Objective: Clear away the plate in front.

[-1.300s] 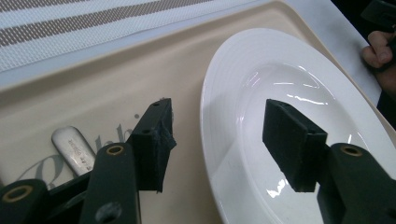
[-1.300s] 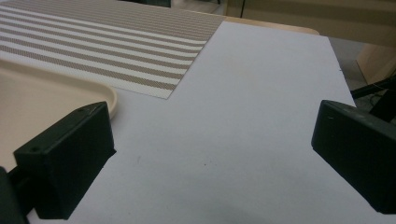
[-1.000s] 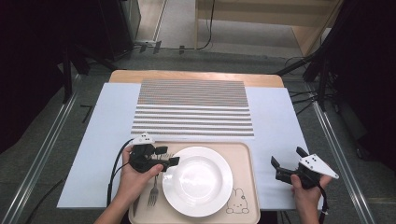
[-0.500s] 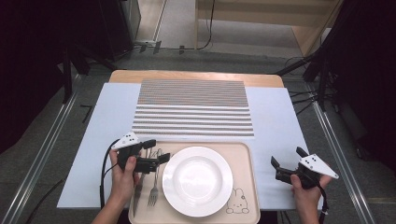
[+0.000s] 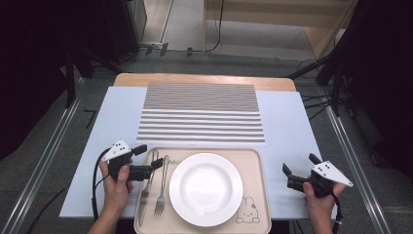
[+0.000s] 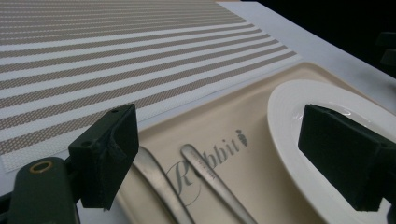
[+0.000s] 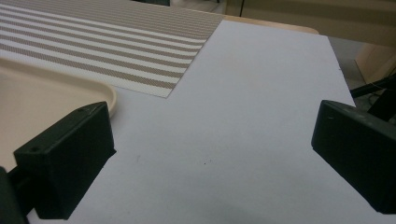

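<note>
Left gripper (image 5: 148, 160) released, jaws just opened wider with nothing between them, hovering over knife (image 5: 147, 187) and fork (image 5: 161, 187), which lie side by side on tray (image 5: 255, 195) left of plate (image 5: 205, 188). Right gripper (image 5: 299, 169) released over bare tabletop (image 5: 292, 126).

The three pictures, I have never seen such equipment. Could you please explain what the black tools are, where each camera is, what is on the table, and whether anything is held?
A person holds a tool with two black jaws in each hand: the left hand-held gripper and the right hand-held gripper. One camera looks down from above; the other two ride on the grippers and look along their jaws. On the white sheet lie a striped placemat and a beige tray. The tray carries a white plate, a knife and a fork. Both grippers are open and hold nothing; the left one's jaws have just been opening.
</note>
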Motion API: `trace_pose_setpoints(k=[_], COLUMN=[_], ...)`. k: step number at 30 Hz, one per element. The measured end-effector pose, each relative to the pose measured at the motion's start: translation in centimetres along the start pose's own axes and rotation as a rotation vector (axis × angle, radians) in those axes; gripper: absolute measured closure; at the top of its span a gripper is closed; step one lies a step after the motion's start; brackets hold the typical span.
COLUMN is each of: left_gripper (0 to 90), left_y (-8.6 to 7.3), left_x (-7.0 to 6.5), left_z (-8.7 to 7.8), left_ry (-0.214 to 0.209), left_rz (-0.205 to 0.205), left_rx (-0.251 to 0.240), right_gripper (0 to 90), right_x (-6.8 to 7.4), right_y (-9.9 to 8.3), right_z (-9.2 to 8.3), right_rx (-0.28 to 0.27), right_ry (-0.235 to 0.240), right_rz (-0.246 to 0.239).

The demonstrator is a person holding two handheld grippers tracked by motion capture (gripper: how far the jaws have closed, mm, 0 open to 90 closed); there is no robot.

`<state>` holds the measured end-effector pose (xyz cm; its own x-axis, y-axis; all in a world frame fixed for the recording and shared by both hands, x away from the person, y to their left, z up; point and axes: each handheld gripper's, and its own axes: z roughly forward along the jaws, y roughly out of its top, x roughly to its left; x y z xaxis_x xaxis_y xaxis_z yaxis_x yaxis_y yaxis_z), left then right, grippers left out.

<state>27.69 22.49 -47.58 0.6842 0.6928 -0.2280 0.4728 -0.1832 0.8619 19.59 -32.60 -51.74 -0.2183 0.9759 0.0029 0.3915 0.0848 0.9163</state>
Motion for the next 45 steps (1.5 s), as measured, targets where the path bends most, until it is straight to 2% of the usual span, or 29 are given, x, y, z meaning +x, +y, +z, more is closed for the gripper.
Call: trace_pose_setpoints(k=[10, 17, 19, 20, 22, 28, 31, 33, 36, 38, 41, 45], left_gripper=[12.6, 12.6, 12.6, 12.0, 4.5, 3.5, 3.5, 3.5, 3.5, 3.4, 3.4, 3.4], left_y=[-0.7, -1.5, -1.8, -1.9, -2.1, -2.5, -2.8, -3.0, -3.3, -3.3, -3.7, -4.2], left_x=[1.2, 1.8, 2.1, 2.2, 2.5, 3.0, 3.0, 3.0, 3.3, 3.6, 4.2, 4.8], left_z=[-0.9, -1.7, -2.0, -2.2, -2.5, -3.7, -4.2, -4.5, -5.4, -6.2, -7.2, -8.2], left_ry=[0.045, 0.09, 0.116, 0.122, 0.11, 0.137, 0.167, 0.2, 0.212, 0.207, 0.227, 0.215], left_rz=[-0.004, 0.012, 0.014, 0.014, 0.01, 0.004, 0.02, 0.041, 0.031, 0.009, 0.014, -0.003], left_rx=[0.001, 0.013, 0.013, 0.012, 0.012, 0.001, -0.005, 0.009, -0.004, -0.023, -0.033, -0.049], right_gripper=[0.0, 0.0, 0.0, 0.0, 0.0, 0.0, 0.0, 0.0, 0.0, 0.0, 0.0, 0.0], right_x=[0.0, 0.0, 0.0, 0.0, 0.0, 0.0, 0.0, 0.0, 0.0, 0.0, 0.0, 0.0], right_y=[0.0, 0.0, 0.0, 0.0, 0.0, 0.0, 0.0, 0.0, -0.1, -0.1, -0.2, -0.3], right_z=[0.0, 0.0, 0.0, 0.0, 0.0, 0.0, 0.0, 0.0, -0.1, -0.2, -0.2, -0.3], right_rx=[0.002, 0.001, 0.002, 0.001, 0.002, 0.003, 0.001, 0.003, 0.004, 0.004, 0.002, -0.008], right_ry=[0.0, 0.0, 0.0, -0.001, -0.001, 0.0, -0.002, -0.006, -0.009, -0.01, -0.019, -0.033], right_rz=[0.001, 0.005, 0.003, 0.004, 0.004, 0.0, 0.001, 0.005, 0.003, 0.002, -0.002, 0.002])
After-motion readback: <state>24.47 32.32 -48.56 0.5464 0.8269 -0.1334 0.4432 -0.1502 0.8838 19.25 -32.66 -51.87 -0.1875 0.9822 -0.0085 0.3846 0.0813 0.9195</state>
